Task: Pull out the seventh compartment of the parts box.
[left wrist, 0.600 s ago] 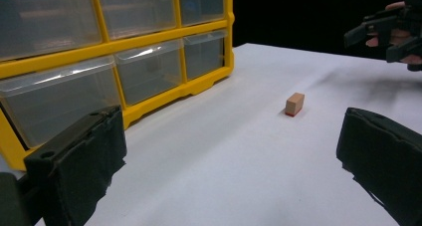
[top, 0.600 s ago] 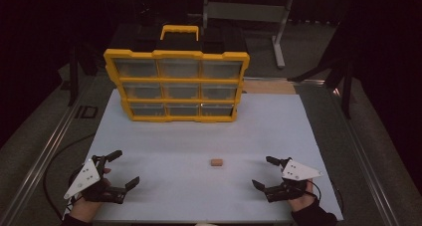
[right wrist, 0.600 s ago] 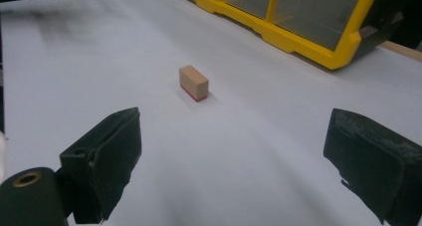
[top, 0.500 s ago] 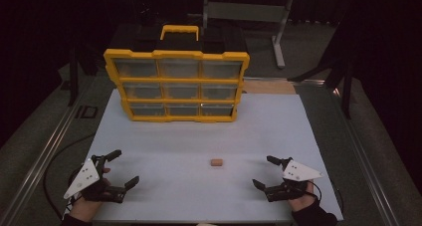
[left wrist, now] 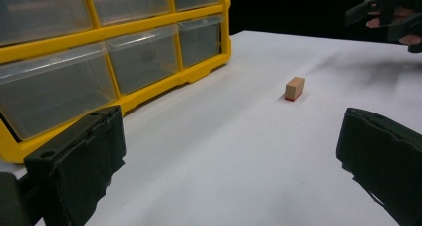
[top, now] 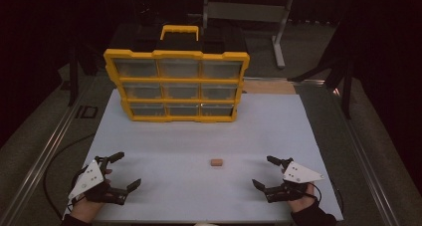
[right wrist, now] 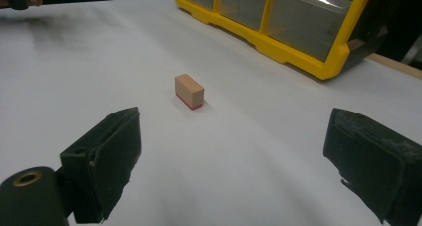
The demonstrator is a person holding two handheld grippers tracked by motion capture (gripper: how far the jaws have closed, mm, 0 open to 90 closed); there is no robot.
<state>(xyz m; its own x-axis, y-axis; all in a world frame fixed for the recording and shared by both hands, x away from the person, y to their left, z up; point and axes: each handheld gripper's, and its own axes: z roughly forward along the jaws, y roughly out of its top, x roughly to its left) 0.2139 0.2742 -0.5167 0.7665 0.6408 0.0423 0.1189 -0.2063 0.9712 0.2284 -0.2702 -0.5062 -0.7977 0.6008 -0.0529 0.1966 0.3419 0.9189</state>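
High view: both tools, left point(top: 122, 172) and right point(top: 263, 172), spread and empty, flank the block point(top: 216, 163); seemingly light, rigid wood, best pinched across its long faces.

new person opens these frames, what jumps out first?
The yellow drawer organizer, standing upright at the far side of the white table, its clear drawers facing the person. Next, the small wooden block lying alone on the near middle of the table, with a red underside in the right gripper view. It sits between the open left gripper and open right gripper, closer to the right one, touched by neither.
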